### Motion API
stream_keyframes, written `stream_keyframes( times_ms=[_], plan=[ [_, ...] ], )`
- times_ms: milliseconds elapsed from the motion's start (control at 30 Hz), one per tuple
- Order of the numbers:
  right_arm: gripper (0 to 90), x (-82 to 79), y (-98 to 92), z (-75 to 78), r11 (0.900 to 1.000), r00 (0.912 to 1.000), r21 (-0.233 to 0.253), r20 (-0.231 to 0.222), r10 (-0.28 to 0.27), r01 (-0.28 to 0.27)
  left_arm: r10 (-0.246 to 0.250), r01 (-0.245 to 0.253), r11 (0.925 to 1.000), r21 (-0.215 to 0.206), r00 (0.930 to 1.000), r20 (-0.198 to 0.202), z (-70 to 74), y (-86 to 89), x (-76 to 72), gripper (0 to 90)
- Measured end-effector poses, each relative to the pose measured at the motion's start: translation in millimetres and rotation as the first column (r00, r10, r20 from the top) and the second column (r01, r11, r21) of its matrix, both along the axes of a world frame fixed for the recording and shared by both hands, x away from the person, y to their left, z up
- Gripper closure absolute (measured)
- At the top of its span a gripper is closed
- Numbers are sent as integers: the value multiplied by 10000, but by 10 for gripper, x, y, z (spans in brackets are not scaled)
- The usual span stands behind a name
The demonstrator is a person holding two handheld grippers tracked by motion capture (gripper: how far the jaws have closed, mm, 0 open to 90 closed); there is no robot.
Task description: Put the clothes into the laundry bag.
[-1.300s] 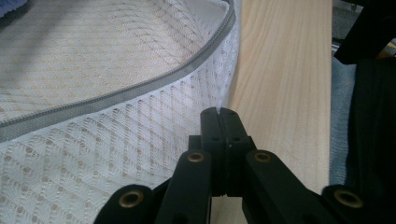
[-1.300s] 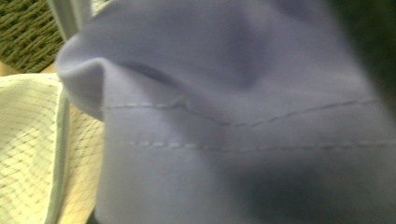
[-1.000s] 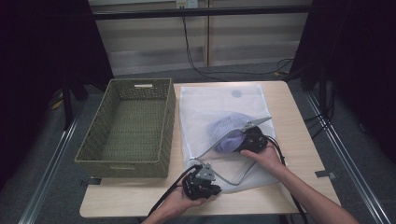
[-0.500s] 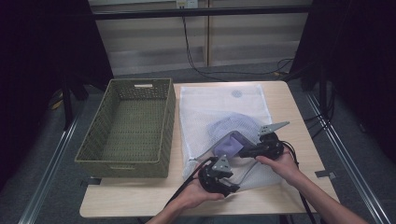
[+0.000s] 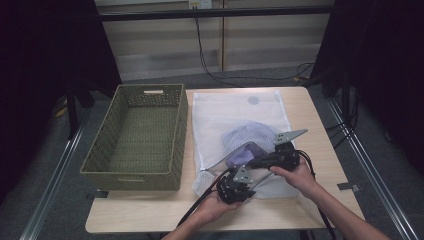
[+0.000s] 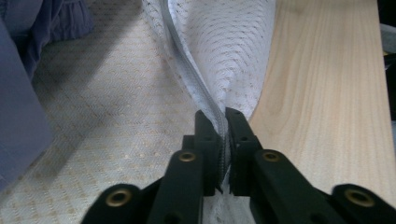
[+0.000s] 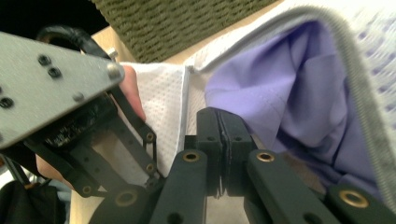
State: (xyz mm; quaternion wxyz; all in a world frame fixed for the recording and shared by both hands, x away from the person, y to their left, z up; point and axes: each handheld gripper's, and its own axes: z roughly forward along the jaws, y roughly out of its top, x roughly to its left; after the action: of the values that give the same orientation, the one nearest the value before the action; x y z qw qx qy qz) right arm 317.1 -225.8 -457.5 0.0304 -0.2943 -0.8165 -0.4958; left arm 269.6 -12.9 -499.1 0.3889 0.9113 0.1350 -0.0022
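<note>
Mesh laundry bag (image 5: 235, 117) w/ purple garment (image 7: 289, 93) is feeling light & floppy, so I'm pinching its zip hem w/ left gripper (image 6: 223, 128) clamped there, right gripper (image 7: 223, 128) clenched empty.

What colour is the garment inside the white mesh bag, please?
The garment is light purple, a lavender shade; the right gripper view shows it best.
</note>
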Motion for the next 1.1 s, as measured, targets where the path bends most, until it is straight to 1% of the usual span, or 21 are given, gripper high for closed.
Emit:
stream_keyframes(
  times_ms=[33,67,133,167,200,233,267,333,400,467,500,533,567,600,667,700,767,800,967,1000,1100],
  plan=[
    [877,13,0,-1,10000,10000,51,-51,-43,43,-150,149,9996,234,9999,50,15,0,-12,868],
    [877,29,6,-9,10000,10000,15,-67,-40,40,-181,181,9998,30,9998,-94,5,-9,-39,869],
    [870,67,42,-44,9999,9997,17,-213,126,-126,-416,417,9988,263,9991,-19,20,-15,-82,871],
    [867,87,64,-69,9999,9996,-69,-238,136,-138,-510,511,9987,79,9986,-139,12,-24,-105,871],
    [867,113,84,-101,9997,9995,-165,-286,167,-172,-426,418,9979,491,9990,155,31,-28,-132,871],
    [865,138,107,-137,9996,9990,-190,-399,180,-188,-523,523,9986,37,9986,-38,6,-39,-143,870],
    [861,163,130,-177,9994,9985,-262,-504,204,-217,-578,578,9982,139,9983,-29,16,-40,-150,871],
    [858,206,171,-268,9983,9973,-511,-701,239,-275,-627,627,9979,151,9980,33,15,-39,-152,871],
    [861,235,194,-353,9960,9962,-841,-848,222,-293,-689,689,9972,301,9976,-18,25,-31,-142,870],
    [872,268,194,-418,9947,9953,-983,-950,194,-288,-616,617,9980,145,9981,-45,12,-27,-144,870],
    [878,280,195,-435,9942,9945,-1042,-1035,160,-268,-595,594,9981,-139,9982,-75,-7,-32,-146,870],
    [883,290,195,-445,9939,9941,-1074,-1078,146,-262,-552,551,9984,-138,9985,-53,-6,-35,-152,871],
    [888,301,200,-456,9937,9947,-1093,-1016,138,-249,-561,561,9984,-38,9984,40,-2,-34,-153,871],
    [895,307,204,-463,9930,9947,-1154,-1019,154,-272,-598,598,9982,1,9982,8,2,-33,-151,871],
    [900,327,221,-477,9884,9953,-1502,-963,76,-221,-605,605,9982,-12,9982,-4,2,-34,-151,871],
    [900,342,228,-488,9870,9954,-1599,-956,4,-158,-650,650,9978,155,9979,7,14,-32,-150,871],
    [900,377,237,-493,9871,9948,-1598,-1015,-56,-107,-615,615,9980,114,9981,57,11,-39,-160,872],
    [900,390,244,-493,9866,9953,-1634,-954,-188,30,-717,715,9973,151,9974,97,11,-38,-152,871],
    [900,481,238,-487,9824,9941,-1816,-907,-597,424,-652,652,9978,86,9979,21,10,-40,-151,872],
    [900,498,237,-488,9828,9940,-1796,-912,-601,429,-682,682,9975,197,9977,13,17,-37,-148,872],
    [900,536,243,-482,9806,9931,-1866,-877,-774,600,-745,745,9969,254,9972,-9,21,-33,-141,872]
  ],
)
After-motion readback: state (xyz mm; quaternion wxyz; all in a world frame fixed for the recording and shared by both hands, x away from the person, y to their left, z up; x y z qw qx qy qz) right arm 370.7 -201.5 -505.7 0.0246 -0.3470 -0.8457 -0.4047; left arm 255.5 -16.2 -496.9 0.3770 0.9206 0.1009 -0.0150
